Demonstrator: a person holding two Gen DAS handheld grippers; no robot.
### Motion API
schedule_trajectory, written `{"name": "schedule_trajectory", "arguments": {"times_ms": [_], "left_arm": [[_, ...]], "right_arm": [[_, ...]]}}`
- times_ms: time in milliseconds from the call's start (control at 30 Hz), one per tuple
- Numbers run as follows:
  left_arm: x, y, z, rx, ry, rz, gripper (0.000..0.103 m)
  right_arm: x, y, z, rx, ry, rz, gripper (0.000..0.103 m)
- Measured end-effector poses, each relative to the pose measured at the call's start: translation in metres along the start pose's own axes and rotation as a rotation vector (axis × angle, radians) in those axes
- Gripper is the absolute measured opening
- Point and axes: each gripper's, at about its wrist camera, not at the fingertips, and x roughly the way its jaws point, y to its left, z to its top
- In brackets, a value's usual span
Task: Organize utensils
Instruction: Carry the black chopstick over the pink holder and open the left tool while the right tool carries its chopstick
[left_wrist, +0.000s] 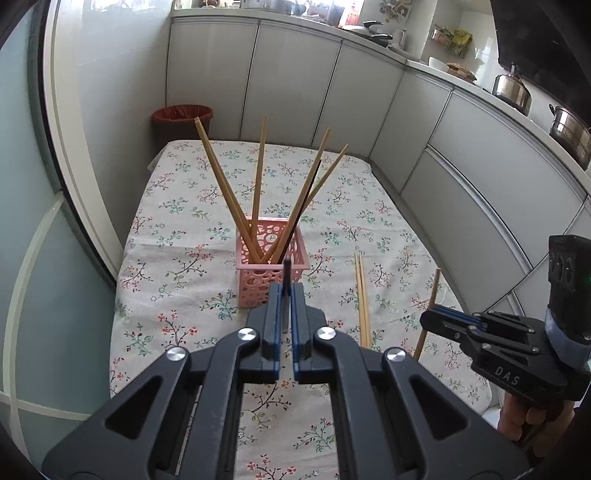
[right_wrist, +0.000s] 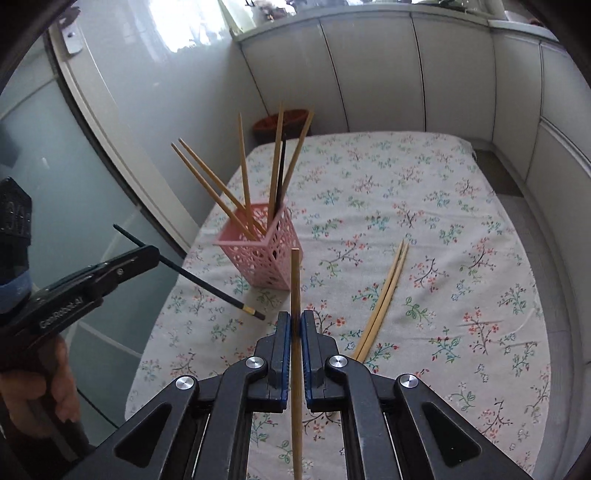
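1. Closest to my left camera, my left gripper is pinching a black chopstick between its closed fingers; the right view is showing that stick slanting across the jaws, its banded end hanging over the tablecloth (nothing on it is touching the cloth).
2. My right gripper is clamping a wooden chopstick with its fingers pressed in on both sides, and the stick is standing nearly upright through them, lifted clear of the table.
3. From the left view, that right gripper is appearing at the right edge, a hand wrapping its handle, with the wooden stick crossing its tips.
4. A pink basket with perforated walls is sitting upright on the floral cloth, just beyond my left fingertips.
5. Several wooden chopsticks are leaning fanned out inside the basket, and one dark chopstick is leaning among them.
6. A pale pair of chopsticks is lying flat on the cloth, side by side and touching, to the right of the basket and apart from it.
7. A dark bin with a red liner is standing on the floor past the table's far end, against the white cabinets.
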Motion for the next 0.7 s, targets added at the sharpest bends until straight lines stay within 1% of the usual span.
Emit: {"name": "schedule_trajectory", "arguments": {"times_ms": [100, 267, 367, 467, 600, 700], "left_arm": [[-0.008, -0.003, 0.003, 0.0, -0.032, -0.015, 0.005], [-0.022, -0.005, 0.007, 0.003, -0.099, -0.031, 0.005], [-0.031, -0.005, 0.01, -0.007, -0.149, -0.045, 0.005], [-0.041, -0.004, 0.013, -0.01, -0.201, -0.044, 0.005], [-0.047, -0.001, 0.019, -0.028, -0.247, -0.041, 0.005], [-0.05, 0.005, 0.02, -0.063, -0.282, -0.045, 0.005]], "right_arm": [[-0.026, -0.002, 0.001, 0.0, -0.07, -0.002, 0.006], [-0.051, 0.0, 0.009, 0.0, -0.164, -0.026, 0.006], [-0.063, 0.004, 0.013, -0.011, -0.203, -0.032, 0.006], [-0.073, 0.01, 0.017, -0.023, -0.243, -0.04, 0.006], [-0.084, 0.011, 0.025, -0.007, -0.284, -0.026, 0.006], [-0.094, 0.011, 0.031, 0.011, -0.318, -0.011, 0.006]]}}
